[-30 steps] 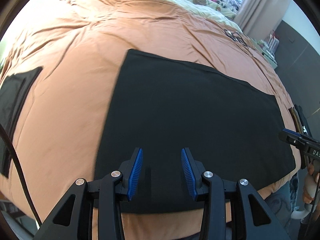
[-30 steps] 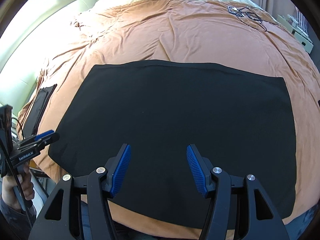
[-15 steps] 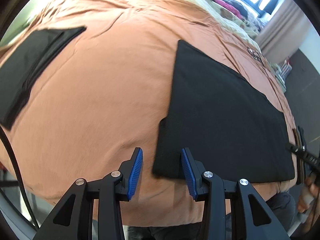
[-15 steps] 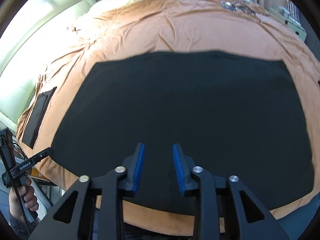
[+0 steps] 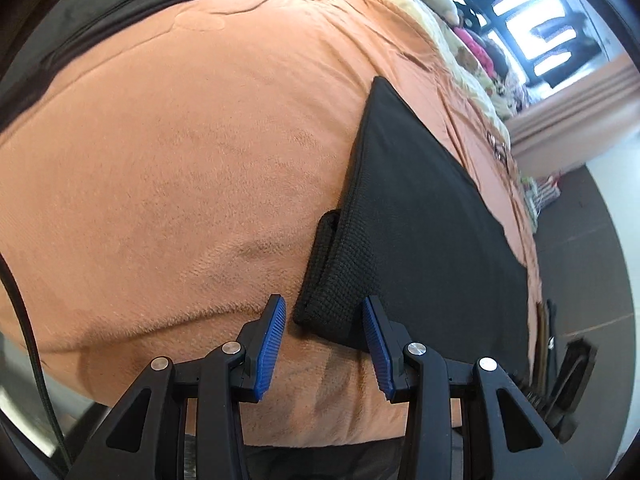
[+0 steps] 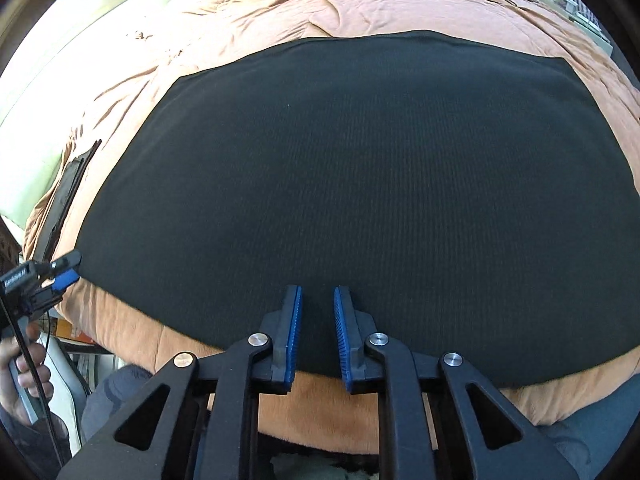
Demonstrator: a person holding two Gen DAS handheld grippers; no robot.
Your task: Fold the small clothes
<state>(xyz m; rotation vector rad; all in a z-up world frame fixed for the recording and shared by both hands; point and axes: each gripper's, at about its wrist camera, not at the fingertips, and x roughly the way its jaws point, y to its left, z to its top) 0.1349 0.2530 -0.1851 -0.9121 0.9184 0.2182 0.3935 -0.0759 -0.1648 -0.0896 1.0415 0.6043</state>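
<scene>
Cloth (image 6: pixel 360 184), black and flat, lies spread on the orange bed cover (image 5: pixel 180 160) with its long axis running left to right along the near edge. Left tongs (image 5: pixel 324 328) stand spread around its near left corner, the blue pads not yet pressing it. Right tongs (image 6: pixel 317 320) are closing over the near hem towards the right, fabric between the pads, so both ends look nearly caught for lifting.

Cloth (image 6: pixel 360 168) flat on bedspread (image 6: pixel 360 4), second garment (image 5: pixel 92 12) well left
</scene>
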